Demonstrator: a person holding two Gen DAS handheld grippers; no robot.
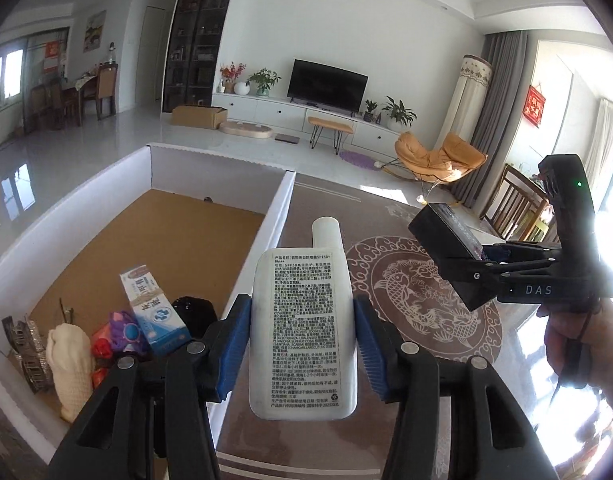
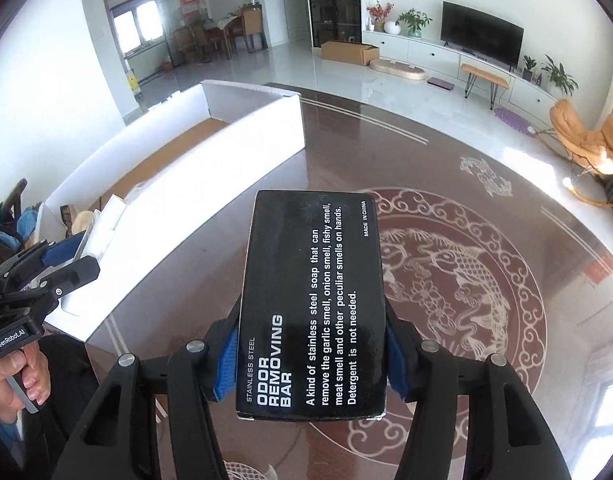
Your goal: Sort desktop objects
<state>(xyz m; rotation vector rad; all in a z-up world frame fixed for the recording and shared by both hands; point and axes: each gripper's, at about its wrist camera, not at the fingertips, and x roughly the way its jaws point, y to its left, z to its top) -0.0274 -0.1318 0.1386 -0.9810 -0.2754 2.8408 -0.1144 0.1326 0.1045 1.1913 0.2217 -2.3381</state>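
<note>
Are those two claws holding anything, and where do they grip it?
Left gripper clamps a white bottle by its sides; right gripper clamps a black box by its long sides.

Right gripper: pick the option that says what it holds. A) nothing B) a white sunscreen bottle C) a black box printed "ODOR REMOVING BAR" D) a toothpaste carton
C: in the right wrist view the right gripper has its blue pads pressed on both sides of the black box, whose white print reads "ODOR REMOVING BAR"; the white bottle is in the left gripper.
</note>
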